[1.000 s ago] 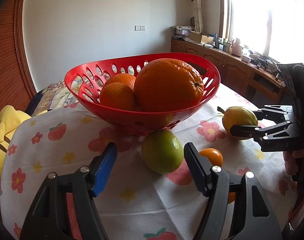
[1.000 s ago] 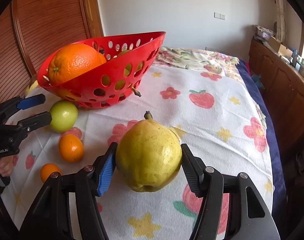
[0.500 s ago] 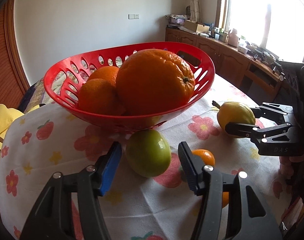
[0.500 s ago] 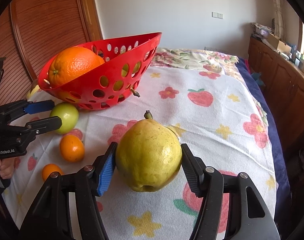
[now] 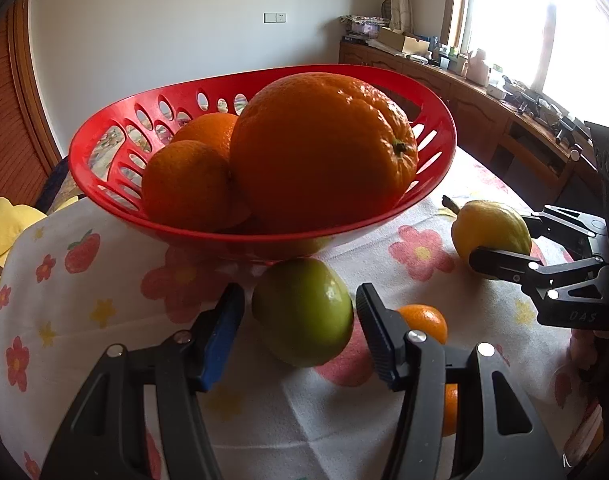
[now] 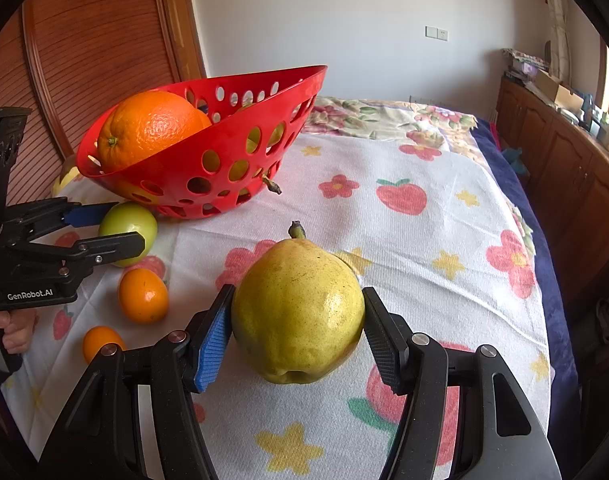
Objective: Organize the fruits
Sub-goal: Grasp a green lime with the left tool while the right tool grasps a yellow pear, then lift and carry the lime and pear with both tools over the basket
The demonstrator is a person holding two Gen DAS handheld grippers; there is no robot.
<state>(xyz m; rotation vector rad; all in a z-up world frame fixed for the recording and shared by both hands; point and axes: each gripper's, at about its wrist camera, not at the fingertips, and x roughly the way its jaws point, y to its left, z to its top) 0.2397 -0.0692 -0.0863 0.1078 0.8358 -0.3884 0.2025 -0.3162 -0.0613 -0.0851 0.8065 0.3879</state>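
A red perforated basket (image 5: 112,136) (image 6: 264,120) holds a large orange (image 5: 324,152) and smaller oranges. A green apple (image 5: 302,312) (image 6: 128,228) lies on the cloth in front of it. My left gripper (image 5: 300,320) (image 6: 108,228) is open with its pads on either side of the apple, small gaps showing. My right gripper (image 6: 296,328) (image 5: 500,236) has its pads against a yellow pear (image 6: 298,316) (image 5: 490,232) that rests on the cloth. Two small oranges (image 6: 143,295) (image 6: 100,342) lie near the left gripper.
The table carries a white cloth (image 6: 424,240) with flower and strawberry prints. A wooden sideboard (image 5: 504,120) runs under the window on the right. A yellow cushion (image 5: 4,232) lies off the table's left edge. A wooden panel (image 6: 84,60) stands behind the basket.
My left gripper has moved forward around the green apple and its jaws have narrowed toward it. The right gripper and pear have stayed in place.
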